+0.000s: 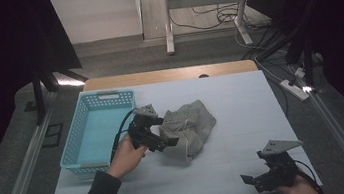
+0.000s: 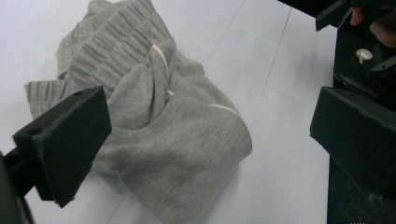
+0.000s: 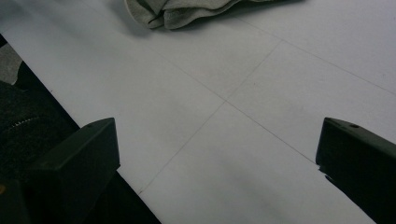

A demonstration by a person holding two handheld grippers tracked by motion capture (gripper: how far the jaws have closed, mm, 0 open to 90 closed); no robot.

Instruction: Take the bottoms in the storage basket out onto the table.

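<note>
A crumpled grey knit garment (image 1: 190,126) with a pale drawstring lies mid-table on the white surface. My left gripper (image 1: 164,132) hovers at its left edge, jaws open wide. In the left gripper view the garment (image 2: 163,116) sits between and just beyond the two black jaws, untouched as far as I can see. My right gripper (image 1: 254,179) rests near the table's front right corner, open, with bare table between its jaws. The garment's edge (image 3: 187,11) shows far off at the top of the right gripper view.
A light blue plastic basket (image 1: 78,144) stands at the table's left, beside the left hand. The other gripper (image 2: 359,51) and hand appear at the top right of the left gripper view. Desk legs and cables lie on the floor beyond the table.
</note>
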